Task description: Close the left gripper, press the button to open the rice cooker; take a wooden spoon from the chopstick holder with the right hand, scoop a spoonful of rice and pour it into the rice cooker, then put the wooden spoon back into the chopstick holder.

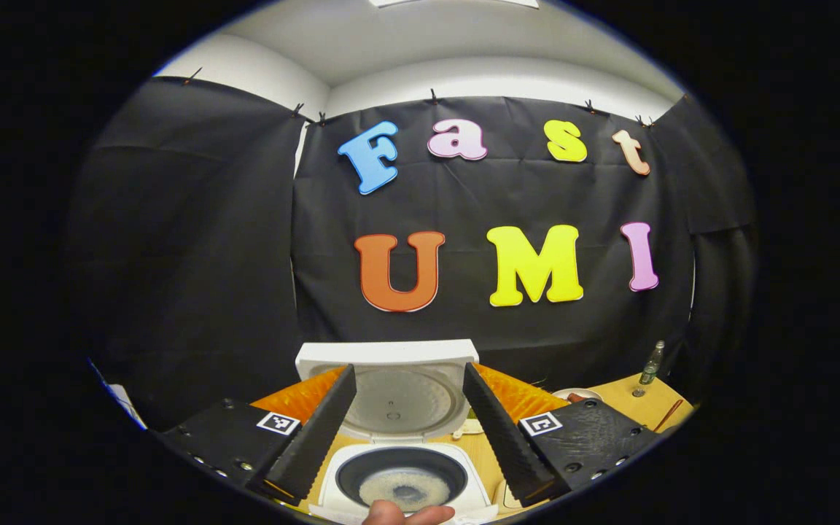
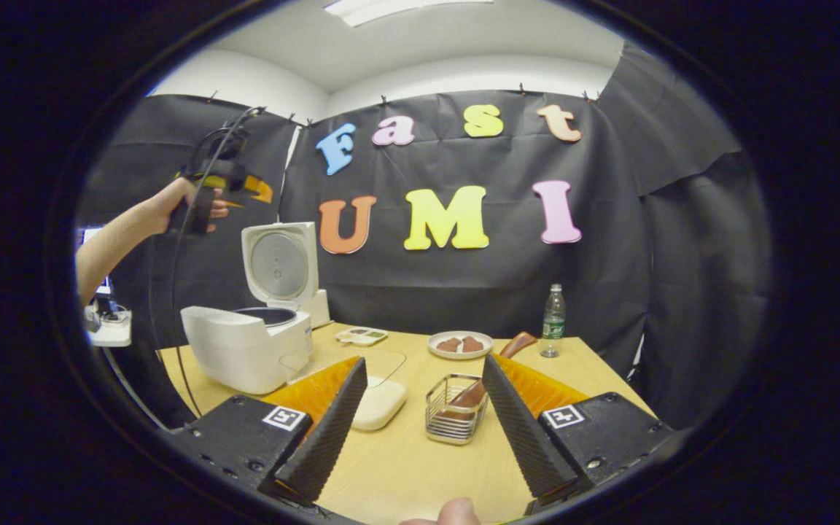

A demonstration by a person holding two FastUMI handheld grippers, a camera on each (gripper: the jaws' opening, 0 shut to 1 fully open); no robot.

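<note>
Left gripper [image 1: 409,430] hangs above the rice cooker [image 1: 402,477], fingers spread wide with nothing between them; the right gripper view shows it held high in a hand [image 2: 187,204]. Cooker lid [image 1: 391,386] stands upright and rice sits in the inner pot, so the button step looks done.

Right gripper [image 2: 420,430] is over the table [image 2: 405,467], fingers wide apart, gripping nothing. The wire chopstick holder [image 2: 455,417] stands just ahead with the wooden spoon [image 2: 472,394] lying inside.

Risks, as I judge them:
- the light holder may tip or slide as the spoon comes out
- a loose pinch on the handle could spill rice
- the upright lid may get knocked

The water bottle [image 2: 553,321] label is too small to read.
</note>
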